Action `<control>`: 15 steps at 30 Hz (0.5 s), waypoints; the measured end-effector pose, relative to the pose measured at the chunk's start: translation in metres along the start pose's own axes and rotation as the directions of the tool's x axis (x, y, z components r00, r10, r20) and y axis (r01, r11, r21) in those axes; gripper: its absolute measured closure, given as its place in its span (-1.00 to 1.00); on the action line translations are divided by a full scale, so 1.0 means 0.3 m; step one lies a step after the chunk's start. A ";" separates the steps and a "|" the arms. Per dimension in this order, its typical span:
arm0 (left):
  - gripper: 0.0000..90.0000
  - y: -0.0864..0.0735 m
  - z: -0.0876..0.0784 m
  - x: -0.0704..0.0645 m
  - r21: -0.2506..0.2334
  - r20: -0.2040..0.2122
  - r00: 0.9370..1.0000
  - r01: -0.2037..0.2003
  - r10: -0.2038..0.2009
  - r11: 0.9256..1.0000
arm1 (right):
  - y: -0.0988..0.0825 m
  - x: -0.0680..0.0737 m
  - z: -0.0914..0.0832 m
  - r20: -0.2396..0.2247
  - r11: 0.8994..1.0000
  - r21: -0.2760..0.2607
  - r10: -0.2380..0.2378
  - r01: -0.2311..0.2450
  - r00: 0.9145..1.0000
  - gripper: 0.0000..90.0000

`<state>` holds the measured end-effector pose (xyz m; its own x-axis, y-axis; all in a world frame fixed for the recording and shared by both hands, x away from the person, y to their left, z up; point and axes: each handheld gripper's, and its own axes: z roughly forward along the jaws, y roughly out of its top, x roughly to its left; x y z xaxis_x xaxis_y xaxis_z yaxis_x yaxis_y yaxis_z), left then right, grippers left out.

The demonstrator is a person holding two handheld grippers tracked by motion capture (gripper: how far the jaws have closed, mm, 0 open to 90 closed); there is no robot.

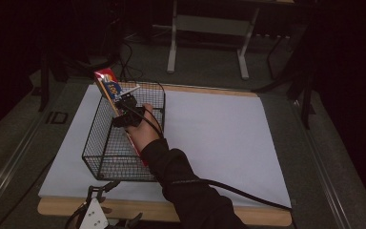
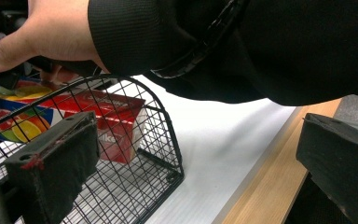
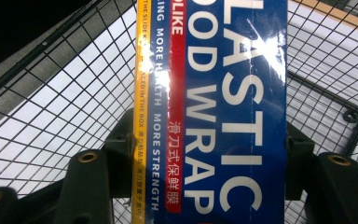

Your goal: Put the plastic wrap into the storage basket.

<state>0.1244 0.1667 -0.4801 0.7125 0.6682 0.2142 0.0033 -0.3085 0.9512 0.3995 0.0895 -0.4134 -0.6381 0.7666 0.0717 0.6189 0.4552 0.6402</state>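
Right gripper (image 1: 126,106): jaws pinched on the long box of plastic food wrap (image 1: 116,102), 1 jaw on each long side. In the right gripper view the box (image 3: 214,107) runs straight up between the 2 black jaws, its length in line with them.

Position of the box: inside the black wire basket (image 1: 95,138), which sits on the left part of the white sheet (image 1: 219,138) covering the table. The box stands tilted. Its upper end rises above the basket's far left rim; its lower end points down toward the near part of the basket. Contact with the basket floor cannot be confirmed; the sleeve (image 1: 181,176) hides the lower end in the high view.

Left gripper (image 1: 97,210): at the near table edge, just outside the basket's near wall. Jaws spread, nothing between them; the left gripper view shows the 2 pads (image 2: 56,163) well apart, looking into the basket (image 2: 163,140) at the box (image 2: 107,126).

Assessment: the right hand is the nearer and alone controls the box. The box's long axis lies roughly along the basket's length, so lowering its raised end would likely lay it flat inside.
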 end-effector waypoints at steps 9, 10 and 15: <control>-1.00 0.000 0.001 -0.002 0.001 0.002 1.000 -0.004 0.004 1.000 | 0.005 -0.004 0.005 -0.003 1.000 0.020 -0.001 0.002 1.000 -0.13; -1.00 0.000 0.001 -0.002 0.003 0.001 1.000 -0.004 0.004 1.000 | 0.005 -0.004 0.006 -0.002 1.000 0.023 -0.003 0.003 1.000 -0.13; -1.00 0.000 0.003 -0.003 0.007 0.004 1.000 -0.009 0.009 1.000 | -0.001 -0.005 0.021 0.008 0.997 0.069 -0.020 0.019 1.000 -0.13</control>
<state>0.1244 0.1653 -0.4805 0.7151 0.6630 0.2216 0.0022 -0.3191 0.9477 0.4032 0.0912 -0.4186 -0.6463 0.7613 0.0525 0.6366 0.4999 0.5872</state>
